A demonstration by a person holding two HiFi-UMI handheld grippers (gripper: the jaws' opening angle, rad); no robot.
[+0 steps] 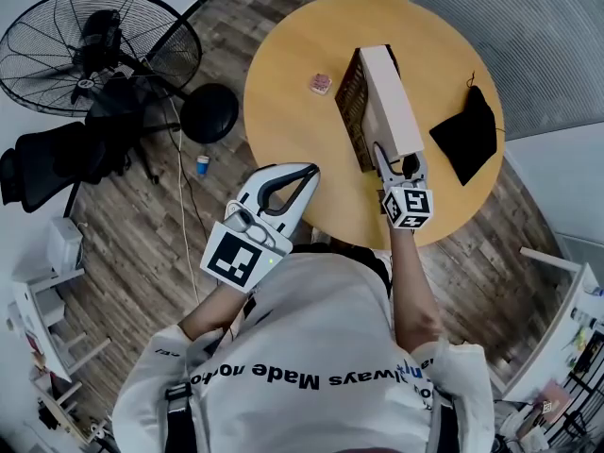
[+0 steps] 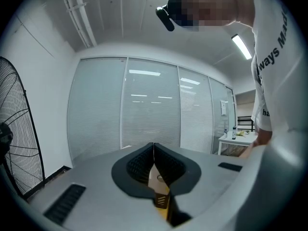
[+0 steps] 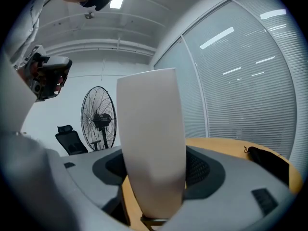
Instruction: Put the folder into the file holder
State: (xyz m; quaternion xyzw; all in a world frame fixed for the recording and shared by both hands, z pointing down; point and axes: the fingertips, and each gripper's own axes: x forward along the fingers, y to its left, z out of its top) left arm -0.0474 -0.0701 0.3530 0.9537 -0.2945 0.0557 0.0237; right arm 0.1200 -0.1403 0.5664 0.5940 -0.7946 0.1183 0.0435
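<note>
A pale, thick folder (image 1: 392, 97) stands on edge in a brown mesh file holder (image 1: 351, 102) on the round wooden table (image 1: 293, 55). My right gripper (image 1: 394, 162) is at the folder's near end and is shut on it. In the right gripper view the folder (image 3: 151, 148) fills the space between the jaws, with a dark rim of the holder (image 3: 153, 221) just below. My left gripper (image 1: 308, 171) hangs over the table's near-left edge, apart from the holder. It is shut (image 2: 154, 147) and holds nothing.
On the table are a small pink object (image 1: 321, 84) left of the holder and a black pouch (image 1: 469, 132) to its right. A standing fan (image 1: 94, 50), a black stool (image 1: 209, 113) and an office chair (image 1: 52, 163) are on the floor to the left.
</note>
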